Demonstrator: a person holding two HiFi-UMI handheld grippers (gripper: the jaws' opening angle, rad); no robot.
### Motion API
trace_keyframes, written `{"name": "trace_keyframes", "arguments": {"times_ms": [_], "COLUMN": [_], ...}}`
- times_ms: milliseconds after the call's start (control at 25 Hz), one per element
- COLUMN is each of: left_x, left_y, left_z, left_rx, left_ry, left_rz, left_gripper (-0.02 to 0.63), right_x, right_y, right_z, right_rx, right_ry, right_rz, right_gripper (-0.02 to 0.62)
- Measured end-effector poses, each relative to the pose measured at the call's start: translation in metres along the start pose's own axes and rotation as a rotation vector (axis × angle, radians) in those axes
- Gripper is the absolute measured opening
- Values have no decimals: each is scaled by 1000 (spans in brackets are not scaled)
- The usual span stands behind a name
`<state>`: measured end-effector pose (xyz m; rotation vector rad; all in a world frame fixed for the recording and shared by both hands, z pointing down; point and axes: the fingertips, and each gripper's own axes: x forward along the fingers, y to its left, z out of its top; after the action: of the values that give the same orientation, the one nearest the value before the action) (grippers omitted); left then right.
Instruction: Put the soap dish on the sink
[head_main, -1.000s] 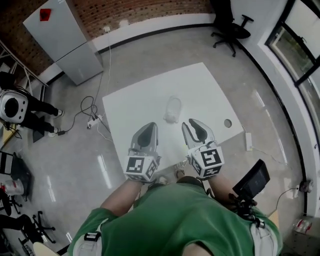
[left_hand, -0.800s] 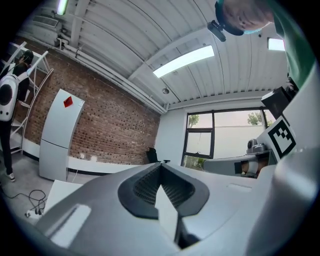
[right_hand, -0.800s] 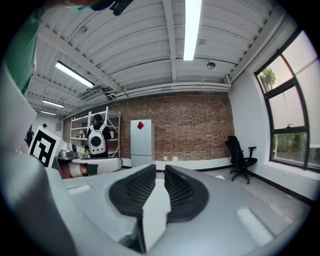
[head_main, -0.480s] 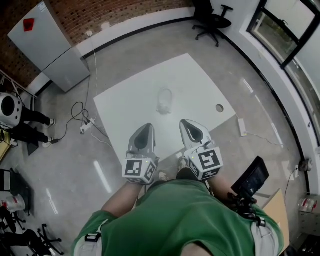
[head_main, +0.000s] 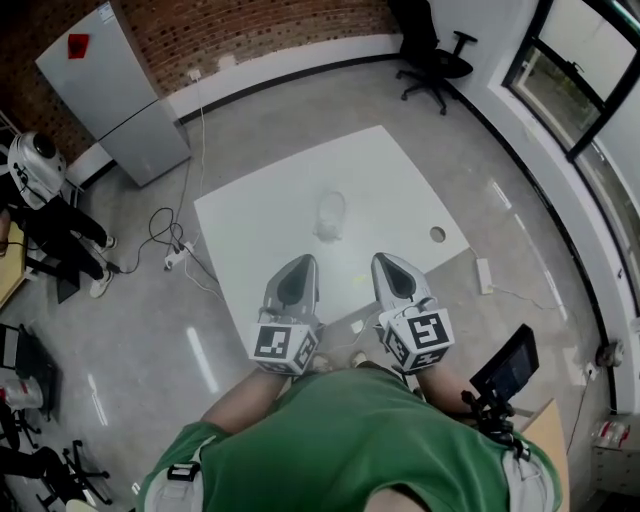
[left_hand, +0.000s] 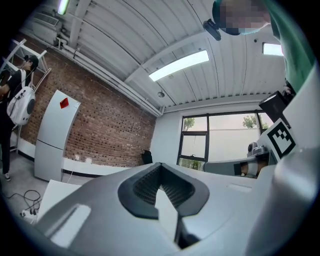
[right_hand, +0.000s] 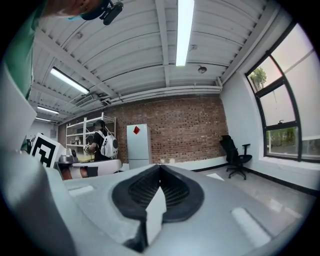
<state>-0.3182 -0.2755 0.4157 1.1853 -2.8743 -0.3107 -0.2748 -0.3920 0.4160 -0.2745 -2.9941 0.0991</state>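
You held the left gripper (head_main: 301, 266) and right gripper (head_main: 387, 264) close to your body, both closed on nothing, the right's jaws having just closed; the clear soap dish (head_main: 331, 216) sat untouched mid-table (head_main: 400, 180); the reach seemed not yet begun, so next you needed open jaws moving forward to it.

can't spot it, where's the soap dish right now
Head view: the clear soap dish sits near the middle of the white table, left of its round hole.

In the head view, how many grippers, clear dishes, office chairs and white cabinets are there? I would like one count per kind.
Grippers: 2 (left gripper, right gripper)
Clear soap dish: 1
Office chair: 1
White cabinet: 1
Total: 5
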Motion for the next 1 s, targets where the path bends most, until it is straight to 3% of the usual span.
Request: {"name": "trace_keyframes", "arguments": {"times_ms": [360, 1000], "left_x": [15, 10], "left_y": [-36, -39], "left_z": [15, 4], "left_rx": [24, 20], "left_ry": [11, 5], "left_rz": [31, 35], "left_gripper": [6, 6], "right_x": [-15, -15], "right_y": [-33, -28], "right_z": [18, 14], "right_rx": [14, -26], "right_ry": [-16, -26], "right_rz": [36, 62], "right_gripper": [3, 2]}}
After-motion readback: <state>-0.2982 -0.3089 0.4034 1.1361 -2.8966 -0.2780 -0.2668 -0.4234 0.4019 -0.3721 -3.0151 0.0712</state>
